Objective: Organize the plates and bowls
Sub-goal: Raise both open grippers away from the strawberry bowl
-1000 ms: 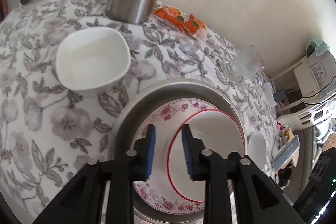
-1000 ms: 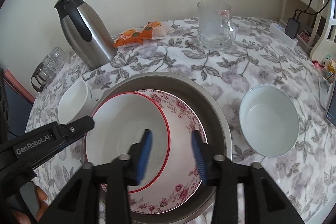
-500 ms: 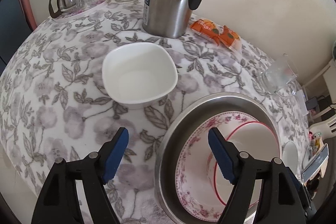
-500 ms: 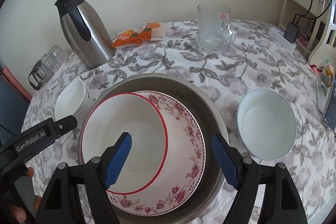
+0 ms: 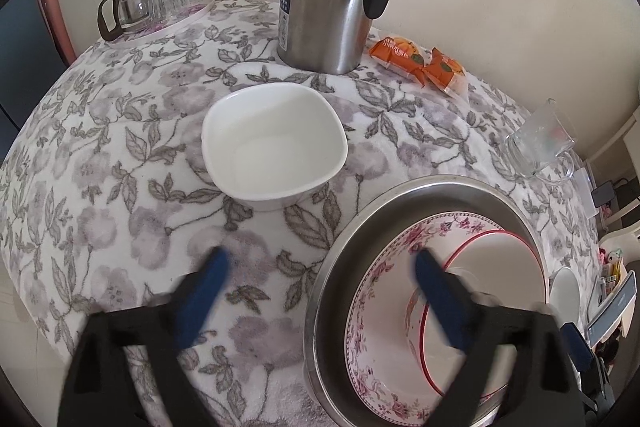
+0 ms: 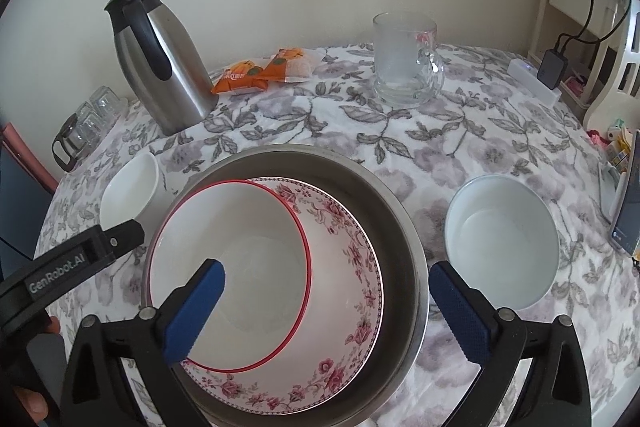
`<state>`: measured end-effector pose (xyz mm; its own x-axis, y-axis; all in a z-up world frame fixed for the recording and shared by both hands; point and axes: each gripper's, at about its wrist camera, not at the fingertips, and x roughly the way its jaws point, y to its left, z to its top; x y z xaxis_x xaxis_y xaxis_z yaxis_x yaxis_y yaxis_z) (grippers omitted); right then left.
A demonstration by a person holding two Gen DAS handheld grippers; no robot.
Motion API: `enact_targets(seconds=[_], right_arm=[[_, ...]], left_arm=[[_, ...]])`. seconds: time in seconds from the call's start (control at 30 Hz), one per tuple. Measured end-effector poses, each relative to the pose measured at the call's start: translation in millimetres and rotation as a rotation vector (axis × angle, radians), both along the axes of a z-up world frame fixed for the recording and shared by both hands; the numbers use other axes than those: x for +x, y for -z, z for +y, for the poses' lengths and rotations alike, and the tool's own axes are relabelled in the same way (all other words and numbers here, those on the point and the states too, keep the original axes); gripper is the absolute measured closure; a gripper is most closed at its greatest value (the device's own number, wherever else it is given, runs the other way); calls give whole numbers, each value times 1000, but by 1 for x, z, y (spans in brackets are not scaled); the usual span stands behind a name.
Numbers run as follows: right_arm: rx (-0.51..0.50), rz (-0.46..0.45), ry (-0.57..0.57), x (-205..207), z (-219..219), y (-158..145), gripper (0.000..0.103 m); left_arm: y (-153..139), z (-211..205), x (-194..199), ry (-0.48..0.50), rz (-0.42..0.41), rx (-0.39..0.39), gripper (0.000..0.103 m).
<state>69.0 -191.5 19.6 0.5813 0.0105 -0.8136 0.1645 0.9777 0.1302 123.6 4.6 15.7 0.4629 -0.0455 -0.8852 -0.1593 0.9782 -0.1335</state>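
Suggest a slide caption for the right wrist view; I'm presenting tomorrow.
Open right hand-held gripper above red-rimmed bowl nested in floral bowl.

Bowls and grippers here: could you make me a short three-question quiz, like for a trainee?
1. True or false: the red-rimmed bowl sits inside the floral bowl.
2. What holds both of them? A) metal basin B) tray C) glass mug
3. How many white bowls stand loose on the cloth?

Key: 1 true. 2 A. 3 two: the squarish bowl and the round bowl. Left gripper and right gripper are both open.
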Motion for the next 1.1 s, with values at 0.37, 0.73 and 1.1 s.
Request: enact_targets(seconds=[0.37, 0.73, 1.1], right_arm=[[7, -16, 5, -5, -4, -4, 0], [37, -49, 34, -17, -20, -15, 0], [100, -54, 161, -37, -61, -17, 0]], left_arm=[[-7, -7, -3, 32, -43, 42, 1], [-20, -9, -10, 43, -102, 37, 1], [-19, 8, -15, -17, -35, -39, 1]])
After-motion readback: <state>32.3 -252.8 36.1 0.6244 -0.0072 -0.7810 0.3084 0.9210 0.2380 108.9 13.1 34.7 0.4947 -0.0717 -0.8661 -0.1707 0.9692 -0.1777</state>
